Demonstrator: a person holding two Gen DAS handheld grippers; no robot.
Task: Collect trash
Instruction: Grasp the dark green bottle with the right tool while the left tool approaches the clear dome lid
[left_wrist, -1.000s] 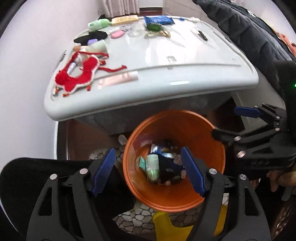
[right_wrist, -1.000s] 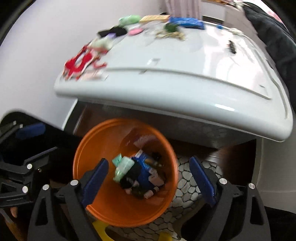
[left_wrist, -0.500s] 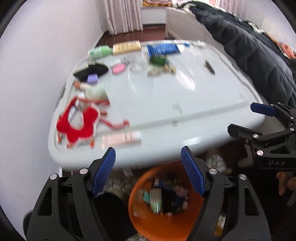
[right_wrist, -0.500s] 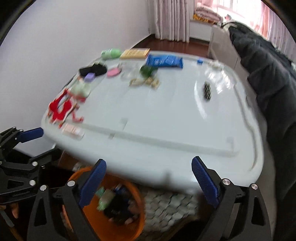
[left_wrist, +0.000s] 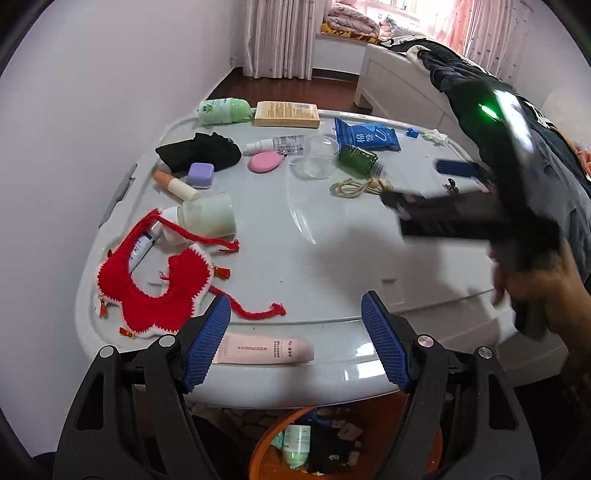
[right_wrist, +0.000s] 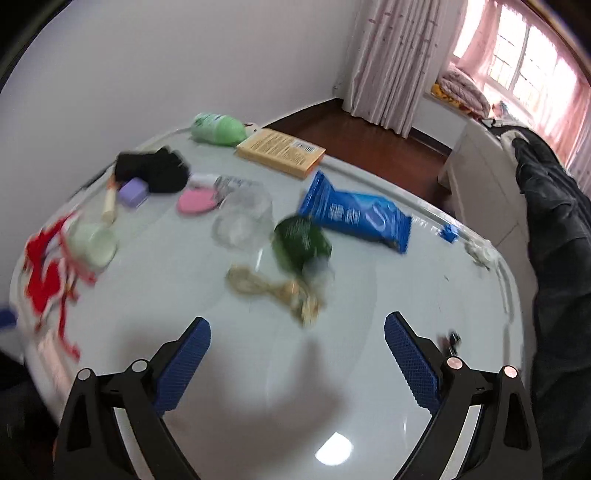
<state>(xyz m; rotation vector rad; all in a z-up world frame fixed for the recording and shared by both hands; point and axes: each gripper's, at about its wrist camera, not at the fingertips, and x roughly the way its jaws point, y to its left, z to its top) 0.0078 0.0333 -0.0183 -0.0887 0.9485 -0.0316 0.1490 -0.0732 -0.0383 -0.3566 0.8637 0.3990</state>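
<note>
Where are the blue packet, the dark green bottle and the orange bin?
blue packet (right_wrist: 356, 215), right wrist view, middle of its printed face.
dark green bottle (left_wrist: 357, 158), left wrist view, middle of its body.
orange bin (left_wrist: 263, 448), left wrist view, left rim under the table.

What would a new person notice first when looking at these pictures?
Probably the bright red knitted collar at the left edge of the grey table, among scattered bottles and tubes. Next, the blue packet beside the dark green bottle at the far side. Below the near edge, the orange bin holds trash already.
</note>
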